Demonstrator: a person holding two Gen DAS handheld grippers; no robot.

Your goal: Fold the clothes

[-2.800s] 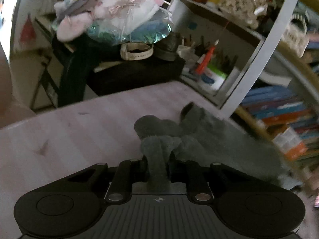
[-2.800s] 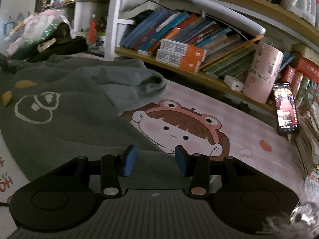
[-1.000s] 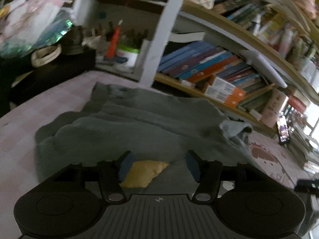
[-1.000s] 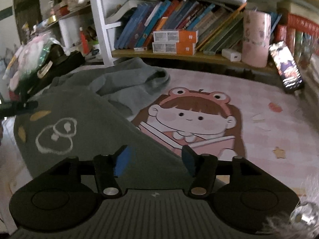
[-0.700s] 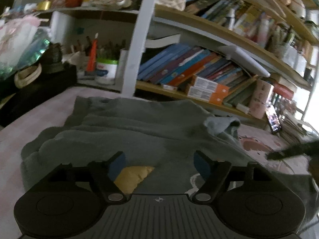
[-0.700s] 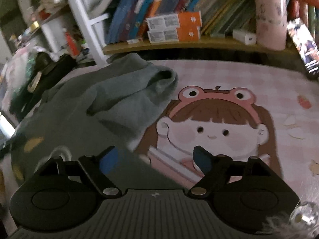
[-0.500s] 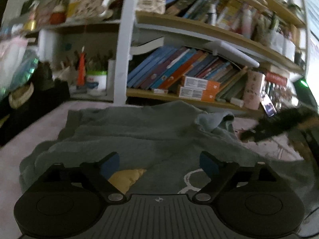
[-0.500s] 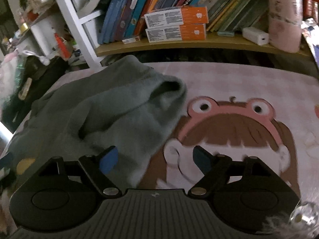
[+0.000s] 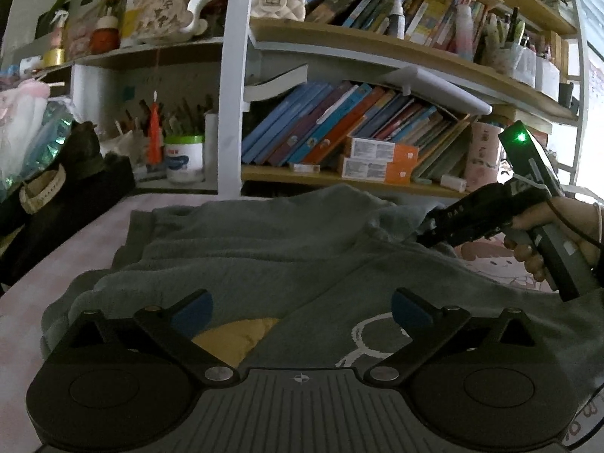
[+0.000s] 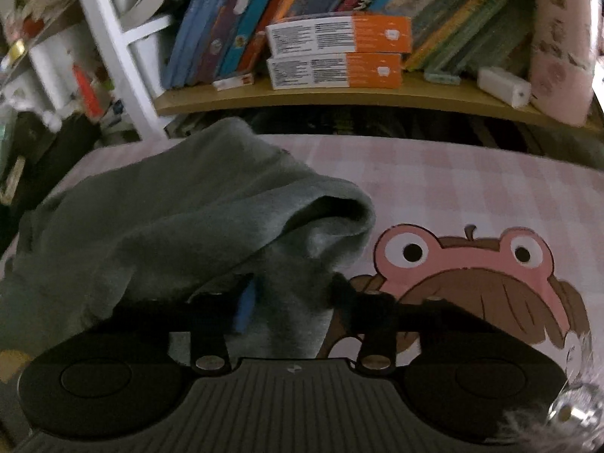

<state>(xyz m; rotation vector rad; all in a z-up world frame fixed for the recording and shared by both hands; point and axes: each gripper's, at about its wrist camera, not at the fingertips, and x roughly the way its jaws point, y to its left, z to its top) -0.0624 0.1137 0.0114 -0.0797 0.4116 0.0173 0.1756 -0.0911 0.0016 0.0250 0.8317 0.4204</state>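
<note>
A grey-green sweatshirt (image 9: 264,249) with a yellow patch and a white drawn figure lies spread on the pink mat (image 10: 472,173). My left gripper (image 9: 301,309) hovers over its near part; its jaws are opening wide and nothing sits between the blue pads. A hand holds my right gripper (image 9: 421,234) at the sweatshirt's right side. In the right wrist view the right gripper (image 10: 292,298) is closing on a bunched fold of the sleeve (image 10: 324,222), and the cloth fills the gap between its fingers.
A bookshelf (image 9: 339,177) with leaning books and two orange boxes (image 10: 336,51) runs along the mat's far edge. A pink cup (image 10: 562,41) stands at its right end. A dark bag (image 9: 71,188) sits far left. A cartoon girl (image 10: 475,268) is printed on the mat.
The left jaws let go of the cloth and spread wide. The right gripper travelled left to the sleeve fold, and its jaws came together around it.
</note>
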